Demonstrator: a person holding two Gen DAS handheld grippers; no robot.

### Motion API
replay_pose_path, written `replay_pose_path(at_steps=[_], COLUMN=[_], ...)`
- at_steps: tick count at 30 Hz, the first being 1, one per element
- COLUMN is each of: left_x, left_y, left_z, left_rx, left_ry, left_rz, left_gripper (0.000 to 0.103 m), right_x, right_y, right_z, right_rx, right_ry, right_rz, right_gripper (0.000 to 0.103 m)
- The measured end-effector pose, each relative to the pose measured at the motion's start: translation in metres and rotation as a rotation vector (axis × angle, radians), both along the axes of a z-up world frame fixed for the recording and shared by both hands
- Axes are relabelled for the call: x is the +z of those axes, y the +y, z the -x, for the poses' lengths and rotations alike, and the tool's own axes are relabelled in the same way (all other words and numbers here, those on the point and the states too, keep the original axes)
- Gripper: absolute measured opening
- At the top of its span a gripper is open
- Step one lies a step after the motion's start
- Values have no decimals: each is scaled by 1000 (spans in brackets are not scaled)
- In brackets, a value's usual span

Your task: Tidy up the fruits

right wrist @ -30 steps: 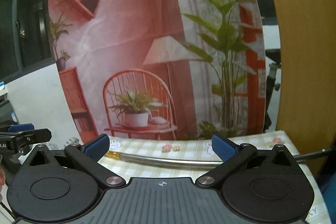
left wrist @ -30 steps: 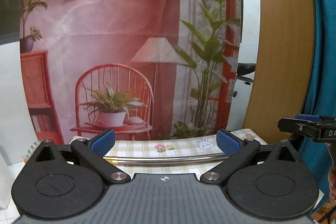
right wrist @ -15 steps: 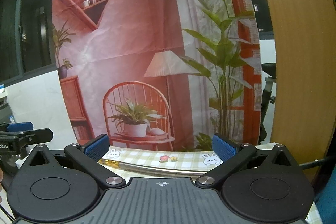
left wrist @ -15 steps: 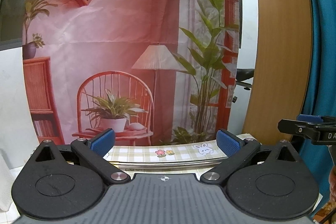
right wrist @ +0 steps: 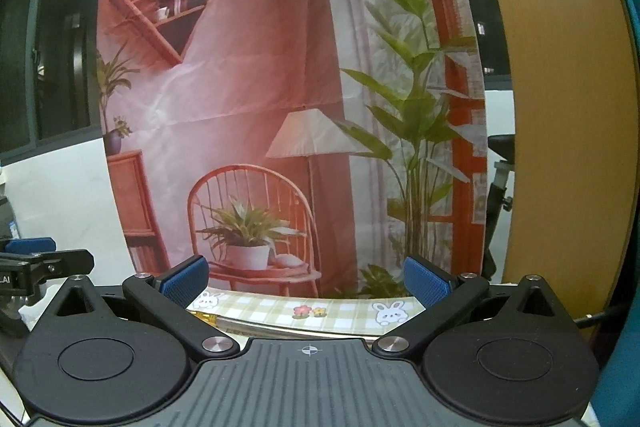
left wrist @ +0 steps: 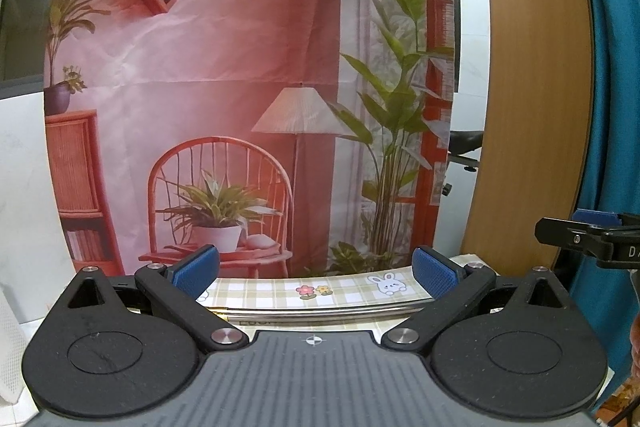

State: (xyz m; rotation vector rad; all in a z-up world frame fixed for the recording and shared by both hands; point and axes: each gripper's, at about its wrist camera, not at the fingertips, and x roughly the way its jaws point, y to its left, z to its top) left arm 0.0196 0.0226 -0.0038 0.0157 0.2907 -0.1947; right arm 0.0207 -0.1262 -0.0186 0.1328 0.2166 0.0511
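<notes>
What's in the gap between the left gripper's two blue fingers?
Nothing is held there. In the left wrist view the left gripper is open, and through the gap shows only the checked tablecloth with a silver rod lying across it. No fruit is in view.

Backdrop (left wrist: 240, 67) behind tablecloth (left wrist: 320, 291); wooden panel (left wrist: 532, 87) right of backdrop.

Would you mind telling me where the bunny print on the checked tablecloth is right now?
In the left wrist view, the bunny print sits on the checked tablecloth, right of the flower print, just inside the right blue fingertip pad.
</notes>
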Motion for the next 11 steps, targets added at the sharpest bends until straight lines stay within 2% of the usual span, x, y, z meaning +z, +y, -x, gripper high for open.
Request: replay_pose_path(at_steps=[11], left_x=[-1], left_y=[-1], left_z=[2], left_rx=[-3], left_ry=[-9], left_rz=[-6], left_gripper=[103], right_x=[1], right_y=[3], right_z=[5], right_rx=[-8], right_ry=[-13], right_rz=[14], right_gripper=[103])
